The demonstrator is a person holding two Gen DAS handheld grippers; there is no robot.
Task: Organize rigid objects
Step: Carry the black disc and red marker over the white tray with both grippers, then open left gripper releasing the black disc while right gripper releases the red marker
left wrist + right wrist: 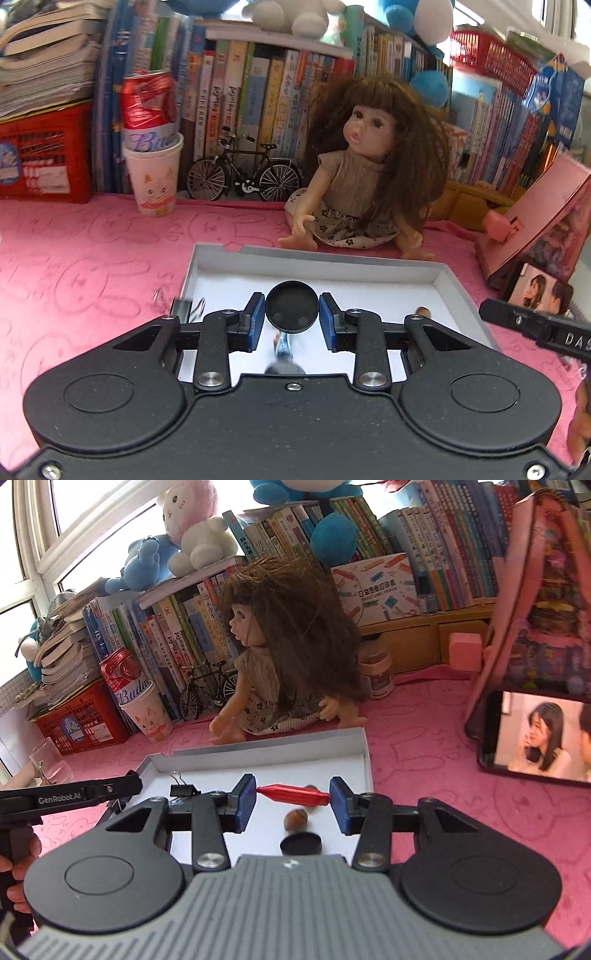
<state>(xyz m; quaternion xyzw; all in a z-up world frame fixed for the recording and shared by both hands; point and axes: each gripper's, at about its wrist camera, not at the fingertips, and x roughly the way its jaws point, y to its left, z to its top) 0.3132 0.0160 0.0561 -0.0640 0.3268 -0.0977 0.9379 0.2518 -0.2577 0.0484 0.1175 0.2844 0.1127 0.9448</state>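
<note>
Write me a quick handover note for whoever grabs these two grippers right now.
Left gripper: fingers shut on a round black disc, above the shallow white cardboard box.
Right gripper: fingers shut on a red tapered plastic piece, held end to end over the same box.
Already in the box: a black binder clip and a brown nut-like ball.
Left: set both held pieces down in the box.

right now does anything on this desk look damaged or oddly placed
Yes: the red beer can at the back left is crumpled and dented, and it sits jammed upright in a white paper cup on the pink cloth, leaning slightly. Nothing looks spilled.
</note>
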